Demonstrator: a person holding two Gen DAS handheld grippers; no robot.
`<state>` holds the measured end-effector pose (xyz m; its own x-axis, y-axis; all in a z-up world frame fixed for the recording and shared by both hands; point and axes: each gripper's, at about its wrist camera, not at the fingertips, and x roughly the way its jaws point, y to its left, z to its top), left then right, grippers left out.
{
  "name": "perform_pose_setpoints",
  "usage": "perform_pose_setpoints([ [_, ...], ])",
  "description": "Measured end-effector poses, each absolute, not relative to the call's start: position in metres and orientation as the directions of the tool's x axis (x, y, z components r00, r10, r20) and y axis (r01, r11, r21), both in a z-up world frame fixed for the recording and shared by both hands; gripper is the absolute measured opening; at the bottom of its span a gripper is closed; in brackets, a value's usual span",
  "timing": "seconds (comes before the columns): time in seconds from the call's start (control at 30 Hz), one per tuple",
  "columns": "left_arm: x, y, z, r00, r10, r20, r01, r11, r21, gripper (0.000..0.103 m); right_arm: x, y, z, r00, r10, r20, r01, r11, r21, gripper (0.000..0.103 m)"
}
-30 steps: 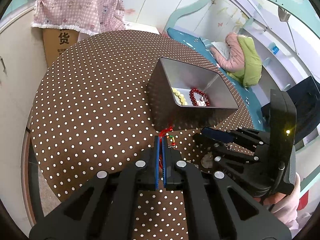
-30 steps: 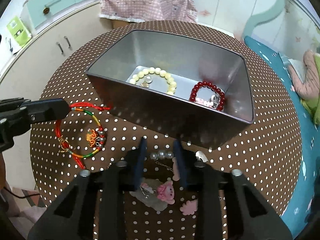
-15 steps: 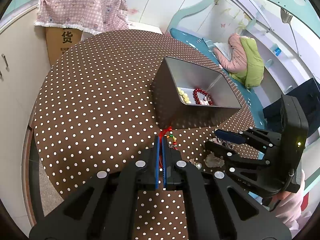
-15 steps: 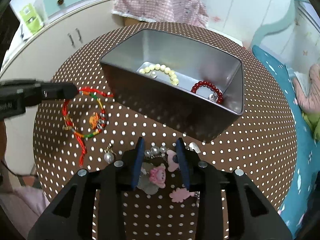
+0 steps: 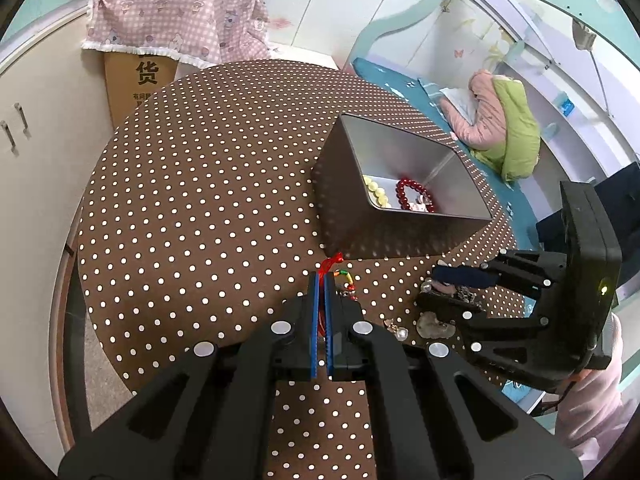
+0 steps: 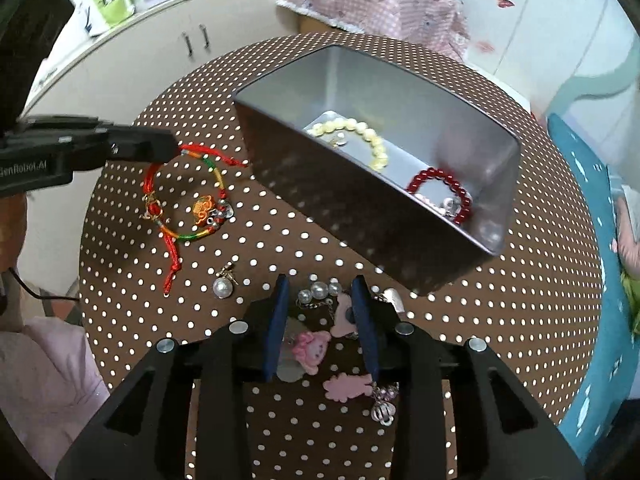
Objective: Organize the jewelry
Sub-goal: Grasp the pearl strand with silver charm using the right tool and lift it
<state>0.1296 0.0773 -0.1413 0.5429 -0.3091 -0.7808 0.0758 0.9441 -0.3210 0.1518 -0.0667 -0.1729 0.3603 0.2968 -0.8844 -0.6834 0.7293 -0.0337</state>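
Note:
My left gripper (image 5: 321, 277) is shut on a red and multicoloured cord bracelet (image 6: 188, 196), which hangs from it above the dotted table; it also shows in the left wrist view (image 5: 340, 276). A metal tin (image 6: 400, 92) holds a cream bead bracelet (image 6: 360, 136) and a red bead bracelet (image 6: 444, 192). My right gripper (image 6: 320, 288) is open, above a pearl charm chain (image 6: 320, 292) and pink charms (image 6: 306, 346). The left gripper shows in the right wrist view (image 6: 168, 148), and the right gripper in the left wrist view (image 5: 440, 284).
A loose pearl earring (image 6: 223, 286) lies on the round brown dotted table (image 5: 208, 200). A silver charm (image 6: 384, 410) lies near the table's front. Cupboards (image 6: 192, 48) and a covered cardboard box (image 5: 148, 76) stand behind; a bed (image 5: 500, 128) is at the right.
Both grippers have risen and drawn back from the table. The left gripper has lifted the cord bracelet with it. The right gripper stays open over the charms.

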Motion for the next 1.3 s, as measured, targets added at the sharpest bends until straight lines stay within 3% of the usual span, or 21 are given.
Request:
perform_pose_setpoints([
  [0.17,0.131,0.076,-0.142,0.541,-0.307,-0.783,0.074,0.945,-0.32,0.002,0.151,-0.068,-0.164,0.417,0.259,-0.871,-0.626,0.777,-0.069,0.023],
  [0.33,0.133,0.075,-0.143,0.535,-0.327,-0.779,0.083,0.938,-0.336,0.002,0.148,-0.07,-0.157,0.383,0.309,-0.871,-0.54,0.839,0.06,0.022],
  [0.53,0.135,0.08,-0.145,0.52,-0.371,-0.769,0.122,0.924,-0.364,0.002,0.158,-0.07,-0.171,0.356,0.265,-0.896,-0.392,0.913,0.115,0.019],
  [0.8,0.143,0.086,-0.148,0.488,-0.416,-0.768,0.193,0.909,-0.37,0.002,0.162,-0.057,-0.179,0.404,0.153,-0.902,-0.25,0.967,0.052,0.019],
  [1.03,0.148,0.087,-0.15,0.475,-0.446,-0.759,0.235,0.895,-0.379,0.002,0.161,-0.061,-0.179,0.387,0.144,-0.911,-0.18,0.98,0.078,0.014],
  [1.3,0.148,0.086,-0.156,0.458,-0.473,-0.753,0.259,0.881,-0.395,0.002,0.175,-0.06,-0.172,0.375,0.101,-0.921,-0.053,0.995,0.087,0.019],
])
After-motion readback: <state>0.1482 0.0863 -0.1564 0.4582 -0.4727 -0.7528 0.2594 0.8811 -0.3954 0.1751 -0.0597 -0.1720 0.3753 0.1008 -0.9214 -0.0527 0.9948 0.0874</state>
